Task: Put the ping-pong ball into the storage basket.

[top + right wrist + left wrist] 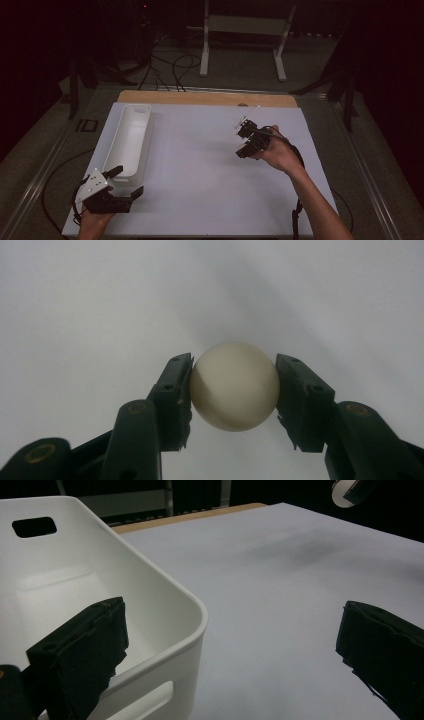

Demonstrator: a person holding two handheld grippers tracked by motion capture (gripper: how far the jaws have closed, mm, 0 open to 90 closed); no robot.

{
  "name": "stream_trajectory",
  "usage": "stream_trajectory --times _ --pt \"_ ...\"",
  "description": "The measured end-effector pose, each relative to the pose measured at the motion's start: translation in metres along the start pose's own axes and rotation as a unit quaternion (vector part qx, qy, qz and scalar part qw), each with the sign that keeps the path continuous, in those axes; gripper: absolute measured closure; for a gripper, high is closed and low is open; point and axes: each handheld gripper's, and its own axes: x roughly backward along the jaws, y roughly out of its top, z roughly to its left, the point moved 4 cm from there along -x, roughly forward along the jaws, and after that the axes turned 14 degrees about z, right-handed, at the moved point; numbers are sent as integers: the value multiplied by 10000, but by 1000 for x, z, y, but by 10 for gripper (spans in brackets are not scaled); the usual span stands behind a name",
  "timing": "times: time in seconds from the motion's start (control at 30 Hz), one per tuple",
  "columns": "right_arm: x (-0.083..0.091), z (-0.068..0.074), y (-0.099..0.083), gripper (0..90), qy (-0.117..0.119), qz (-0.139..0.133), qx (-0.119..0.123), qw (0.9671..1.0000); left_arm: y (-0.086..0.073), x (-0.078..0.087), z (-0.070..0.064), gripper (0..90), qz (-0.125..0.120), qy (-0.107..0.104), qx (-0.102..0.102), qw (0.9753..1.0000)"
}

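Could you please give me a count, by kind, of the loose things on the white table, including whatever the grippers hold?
Balls: 1, a white ball clamped between the jaws of the right gripper.
Bins: 1, a long white bin at the table's left side, beside the open left gripper.
Total: 2.

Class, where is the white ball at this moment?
In the right gripper view, the white ball sits clamped between the right tool's jaws, above the white table.
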Motion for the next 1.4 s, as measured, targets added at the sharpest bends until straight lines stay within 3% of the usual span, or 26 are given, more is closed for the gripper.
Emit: stream_trajectory --times 1.4 --pt "22 11 49 503 -138 -33 280 9995 0 0 0 9 -7 -31 -6 10000"
